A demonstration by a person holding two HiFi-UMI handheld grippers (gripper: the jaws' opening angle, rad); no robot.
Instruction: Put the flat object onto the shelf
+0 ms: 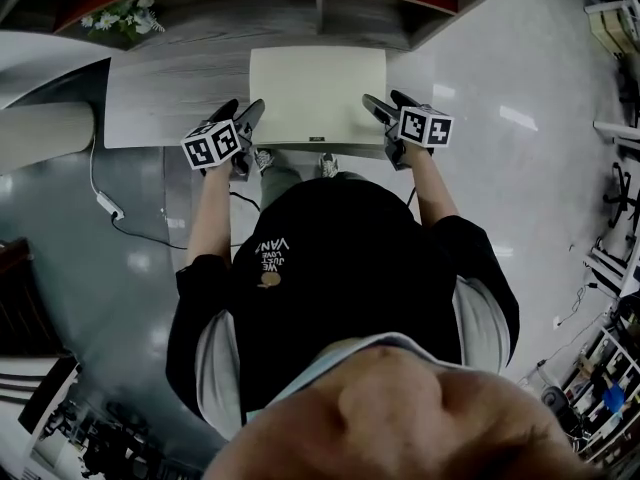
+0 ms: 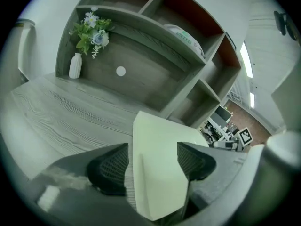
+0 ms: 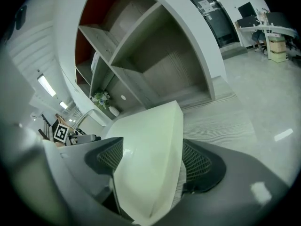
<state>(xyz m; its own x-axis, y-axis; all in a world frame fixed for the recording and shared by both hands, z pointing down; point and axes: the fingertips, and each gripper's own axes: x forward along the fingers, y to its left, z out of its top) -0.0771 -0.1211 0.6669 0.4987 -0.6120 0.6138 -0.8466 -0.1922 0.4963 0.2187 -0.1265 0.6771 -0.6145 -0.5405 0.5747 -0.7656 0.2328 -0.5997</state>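
Note:
The flat object is a thick cream board (image 1: 318, 93) that appears to lie flat on the grey wooden shelf top (image 1: 170, 98), with its near edge toward me. My left gripper (image 1: 240, 115) is at the board's left near corner. In the left gripper view its jaws straddle the board (image 2: 160, 159) with the pads against it. My right gripper (image 1: 390, 106) is at the right near corner. In the right gripper view the board (image 3: 150, 145) sits between the wide jaws, with a thin gap at the right pad (image 3: 200, 166).
A white vase of flowers (image 2: 75, 66) stands at the shelf top's far left. Open shelf compartments (image 2: 188, 27) with red back panels rise behind the board. A white cable (image 1: 105, 203) lies on the glossy floor to my left.

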